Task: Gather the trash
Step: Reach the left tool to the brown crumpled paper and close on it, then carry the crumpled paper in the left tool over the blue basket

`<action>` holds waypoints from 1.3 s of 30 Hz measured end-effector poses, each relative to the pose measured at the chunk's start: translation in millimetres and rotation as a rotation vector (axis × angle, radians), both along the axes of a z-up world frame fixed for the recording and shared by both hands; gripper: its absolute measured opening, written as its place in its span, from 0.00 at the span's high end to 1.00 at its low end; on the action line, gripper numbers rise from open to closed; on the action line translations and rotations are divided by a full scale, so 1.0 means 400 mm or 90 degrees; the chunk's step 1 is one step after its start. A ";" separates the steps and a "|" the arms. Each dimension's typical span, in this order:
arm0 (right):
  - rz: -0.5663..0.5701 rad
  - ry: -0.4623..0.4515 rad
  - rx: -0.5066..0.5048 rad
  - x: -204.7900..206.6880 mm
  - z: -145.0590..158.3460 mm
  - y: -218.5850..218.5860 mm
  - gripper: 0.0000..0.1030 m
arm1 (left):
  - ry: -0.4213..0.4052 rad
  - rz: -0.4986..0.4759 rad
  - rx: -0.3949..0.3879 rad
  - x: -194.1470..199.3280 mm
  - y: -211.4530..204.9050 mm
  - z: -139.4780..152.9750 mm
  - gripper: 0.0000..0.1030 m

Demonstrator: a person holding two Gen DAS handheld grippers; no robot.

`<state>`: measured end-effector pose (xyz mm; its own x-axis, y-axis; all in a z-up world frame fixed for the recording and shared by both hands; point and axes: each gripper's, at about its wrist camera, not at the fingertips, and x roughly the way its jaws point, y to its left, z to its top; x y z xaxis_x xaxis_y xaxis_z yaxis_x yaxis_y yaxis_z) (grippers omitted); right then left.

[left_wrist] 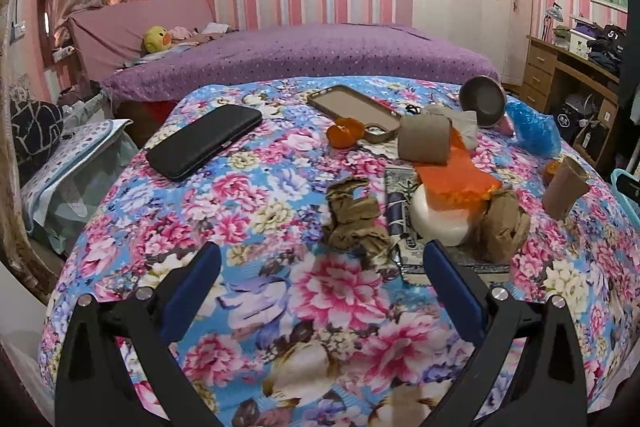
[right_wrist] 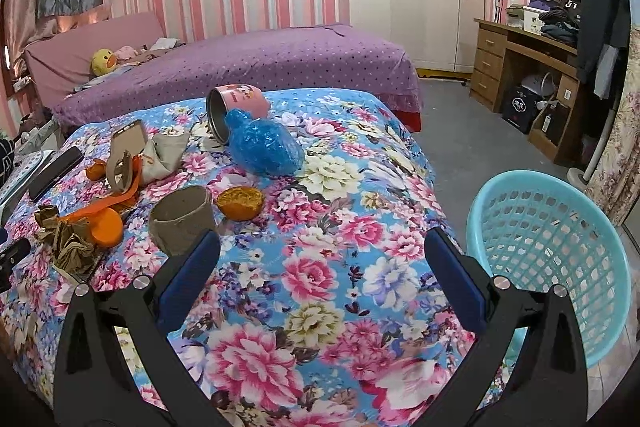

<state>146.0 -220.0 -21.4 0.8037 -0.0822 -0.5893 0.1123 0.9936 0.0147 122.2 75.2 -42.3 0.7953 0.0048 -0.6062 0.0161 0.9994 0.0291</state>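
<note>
- The left gripper (left_wrist: 322,259) is spread wide with nothing between its blue-padded fingers (left_wrist: 192,283); it hangs over the flowered quilt (left_wrist: 248,195), just short of a wad of crumpled brown paper (left_wrist: 354,217).
- The right gripper (right_wrist: 322,259) is likewise spread wide and empty, above a bare stretch of the same soft, printed quilt.
- Beside the brown paper wad lie a smooth white round lump (left_wrist: 438,221) and a flat orange strip (left_wrist: 456,175), with a second brown paper wad (left_wrist: 504,223) just to the right.
- A squashed cardboard tube (right_wrist: 184,219) stands near the right gripper's left finger; a rough-skinned half orange peel (right_wrist: 240,202) lies just beyond it.
- A crinkly blue plastic bag (right_wrist: 264,147) rests against the mouth of a pink metal tin (right_wrist: 236,107) lying on its side.
- A black phone (left_wrist: 204,141) and a tan phone case (left_wrist: 352,111) lie flat, further back.
- A pale blue plastic basket (right_wrist: 552,259) with lattice walls stands off the bed's right edge.
</note>
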 end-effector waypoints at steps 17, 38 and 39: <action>0.022 0.000 0.001 0.002 0.003 0.066 0.04 | 0.066 -0.004 -0.049 0.124 -0.006 -0.031 0.53; 0.206 0.036 -0.026 -0.002 -0.030 0.450 0.08 | 0.047 0.018 -0.087 -0.022 0.102 0.000 0.67; 0.207 0.042 -0.029 0.006 -0.035 0.459 0.13 | 0.051 0.019 -0.088 -0.020 0.105 -0.004 0.67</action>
